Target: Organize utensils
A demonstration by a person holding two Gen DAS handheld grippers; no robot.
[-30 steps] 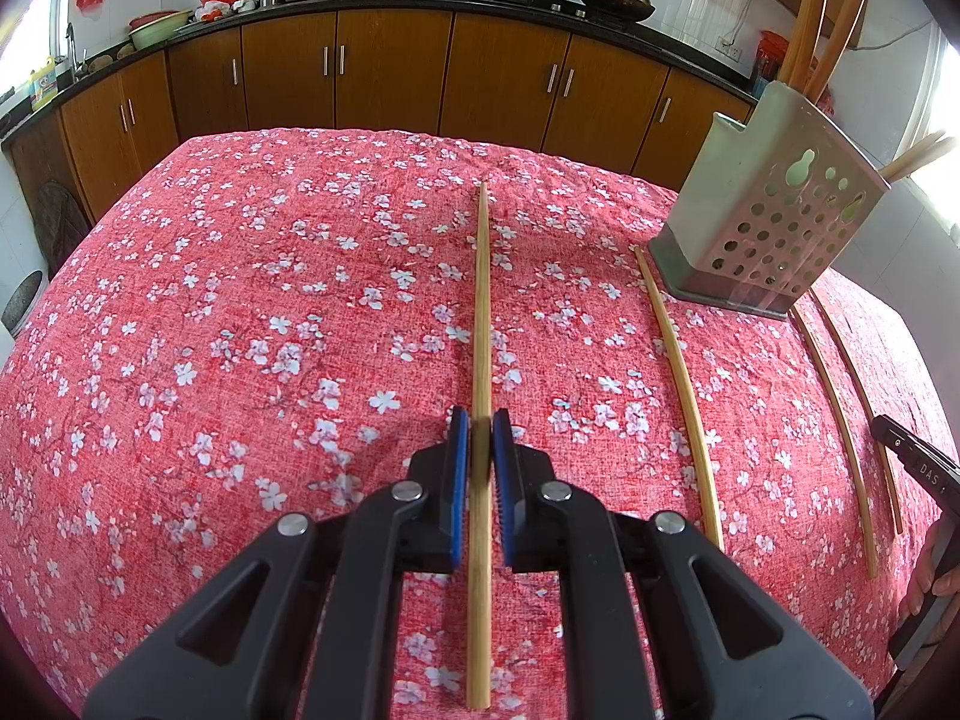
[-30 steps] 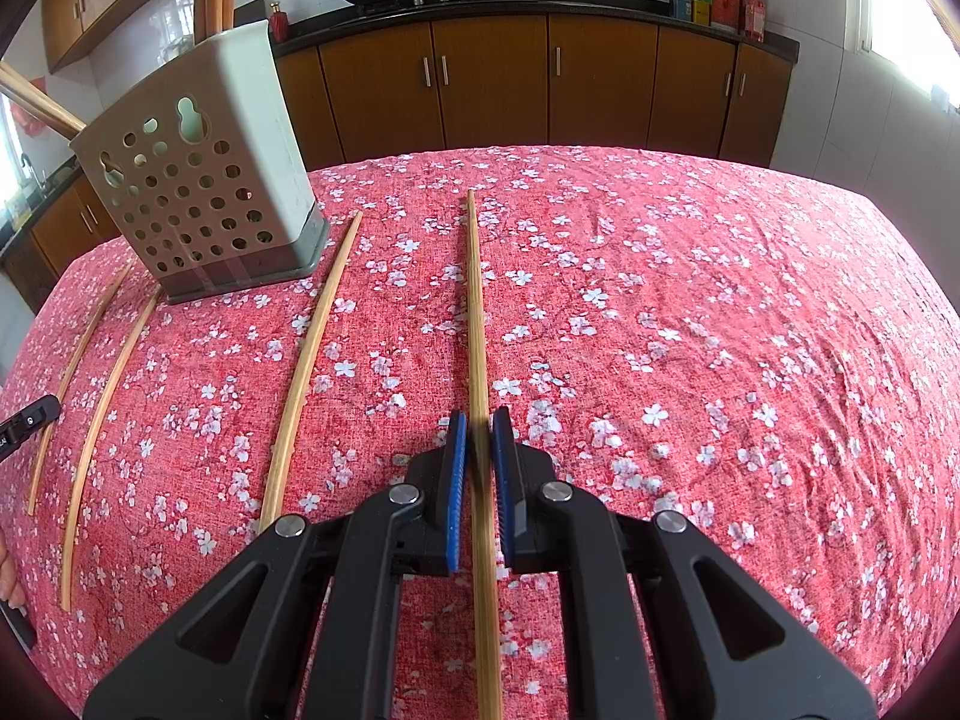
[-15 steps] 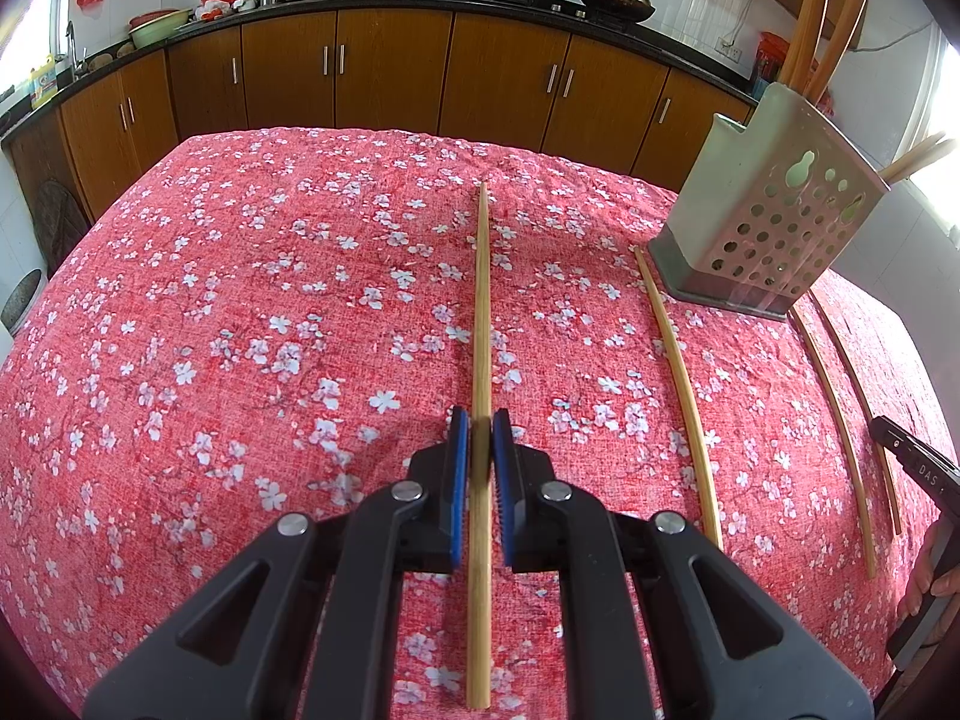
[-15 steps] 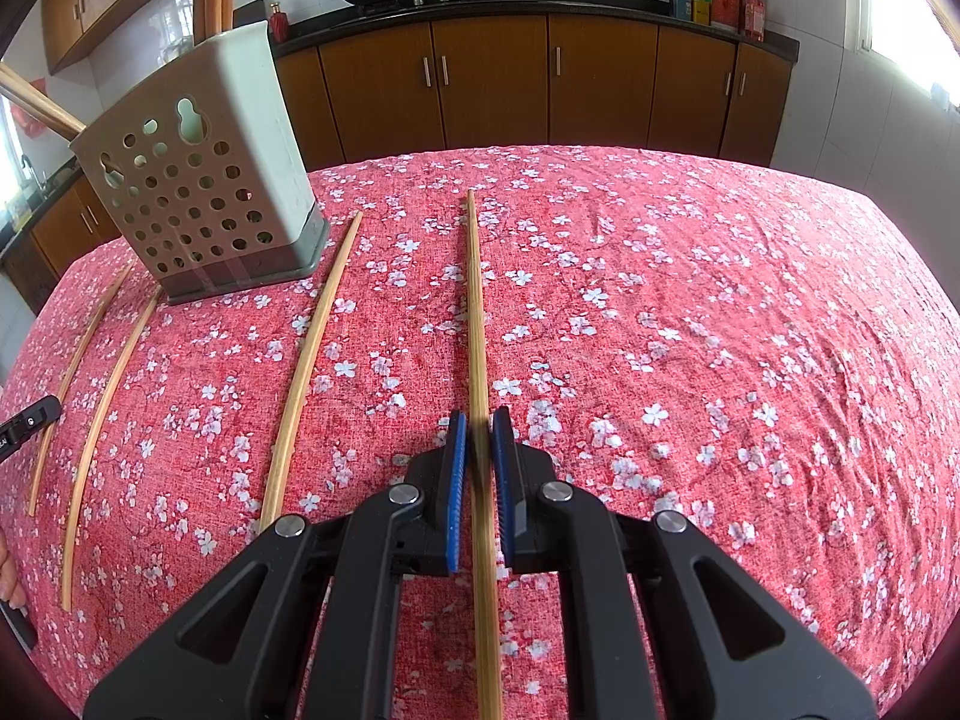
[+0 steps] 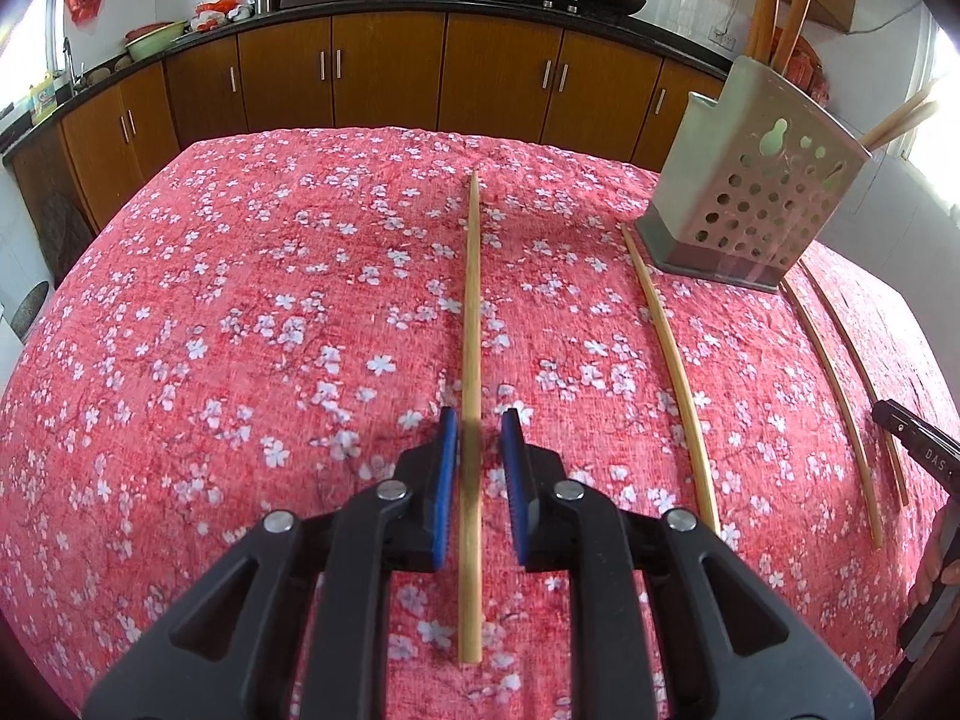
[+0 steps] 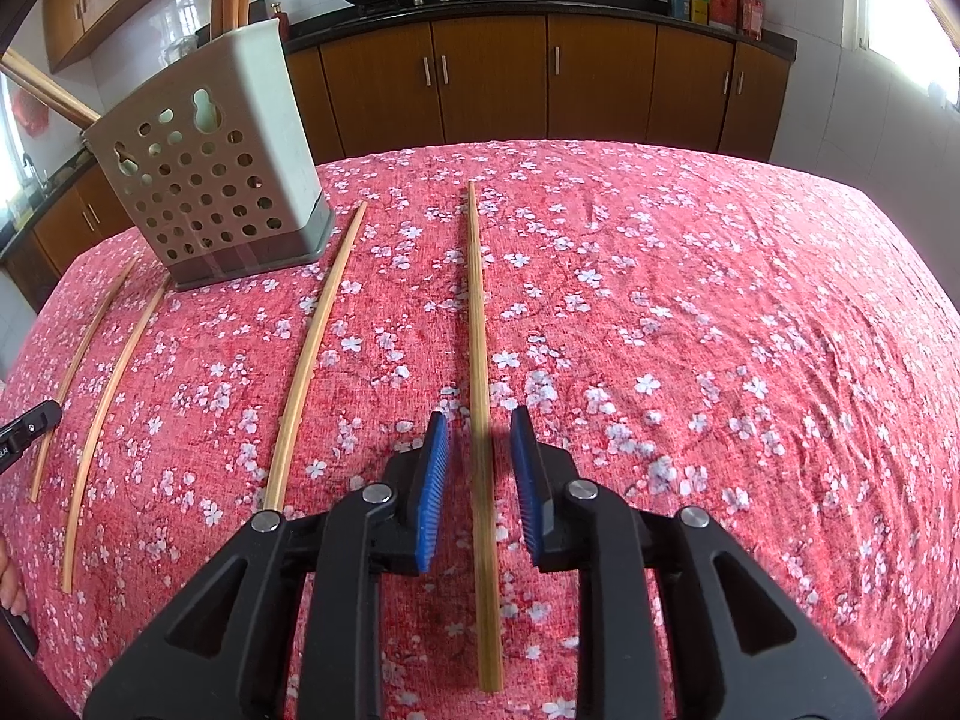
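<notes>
Mid-task view of sorting chopsticks into the perforated holder (image 5: 762, 204). My left tool (image 5: 480, 450) has just been opening: its blue pads stand slightly apart on either side of a chopstick (image 5: 471, 324) that lies flat on the worktop (image 5: 240, 312), no longer pinched. My right tool (image 6: 480, 456) has likewise just been opening, pads parted around its own chopstick (image 6: 478, 324), which also rests on the floral cloth. Judged from this, most of the work remains: five chopsticks lie loose on the cloth, one under each tool, one between them beside the holder's base (image 6: 318, 330), and two on the holder's far side (image 6: 117, 348). The holder already carries several sticks, at least three; the exact count is hard to tell
</notes>
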